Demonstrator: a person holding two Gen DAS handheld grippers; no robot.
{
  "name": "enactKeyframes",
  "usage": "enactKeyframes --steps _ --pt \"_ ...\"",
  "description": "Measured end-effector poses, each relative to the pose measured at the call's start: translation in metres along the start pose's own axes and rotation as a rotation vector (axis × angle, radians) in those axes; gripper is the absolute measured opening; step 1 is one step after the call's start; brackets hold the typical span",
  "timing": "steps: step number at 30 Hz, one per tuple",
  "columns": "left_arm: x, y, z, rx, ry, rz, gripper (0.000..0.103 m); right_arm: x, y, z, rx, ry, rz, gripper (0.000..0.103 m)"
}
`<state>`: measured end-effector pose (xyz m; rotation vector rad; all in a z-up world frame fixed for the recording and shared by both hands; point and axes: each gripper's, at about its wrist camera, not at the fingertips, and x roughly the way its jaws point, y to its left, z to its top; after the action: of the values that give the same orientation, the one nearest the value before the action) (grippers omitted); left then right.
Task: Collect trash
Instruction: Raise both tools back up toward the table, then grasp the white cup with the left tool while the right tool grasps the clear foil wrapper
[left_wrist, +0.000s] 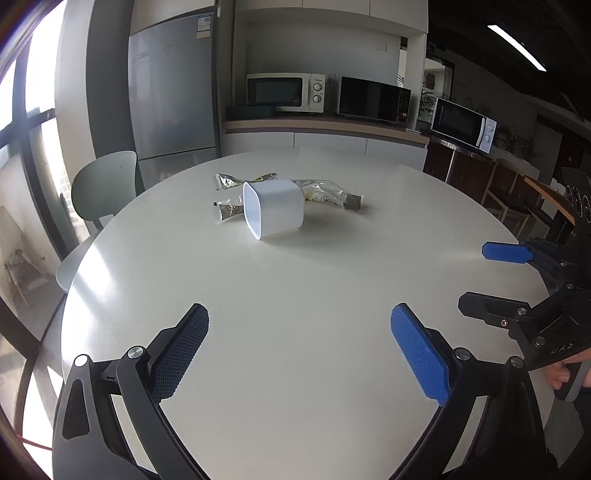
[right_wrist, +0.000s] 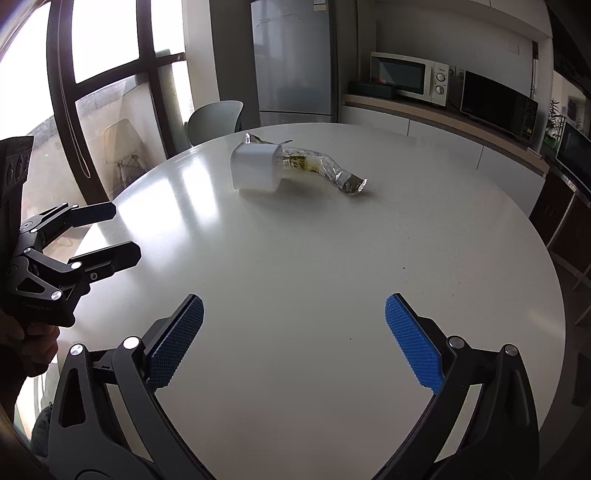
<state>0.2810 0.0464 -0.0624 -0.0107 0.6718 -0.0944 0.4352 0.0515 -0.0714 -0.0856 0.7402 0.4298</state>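
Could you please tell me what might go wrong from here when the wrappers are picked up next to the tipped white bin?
1. The white bin lies on its side on the table; a nudge from the left hand-held gripper might roll it.
2. The crinkled wrappers touch the bin, so the right hand-held gripper may snag both.
3. Thin foil could slip from the pads.

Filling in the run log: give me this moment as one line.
left gripper: open, empty | right gripper: open, empty | white plastic tub: on its side | crumpled foil wrappers: beside the tub, uncollected | round white table
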Motion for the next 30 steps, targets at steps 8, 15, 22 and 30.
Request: enactKeyframes --steps 8,15,22,30 --pt "0.076 0.026 0.050 -0.035 0.042 -0.018 0.097 0.080 -0.030 0.064 -0.009 0.045 -0.006 0.094" --pt "0.109 0.030 0.070 0.011 0.059 -0.018 0.097 0.130 -0.038 0.105 -0.062 0.065 -0.022 0.094" --pt "0.129 0.032 0.080 0.016 0.080 -0.003 0.095 0.171 -0.037 0.133 -0.098 0.085 -0.015 0.094" --pt "0.137 0.035 0.075 -0.018 0.154 -0.053 0.014 0.176 -0.031 0.122 -0.074 0.146 0.081 0.012"
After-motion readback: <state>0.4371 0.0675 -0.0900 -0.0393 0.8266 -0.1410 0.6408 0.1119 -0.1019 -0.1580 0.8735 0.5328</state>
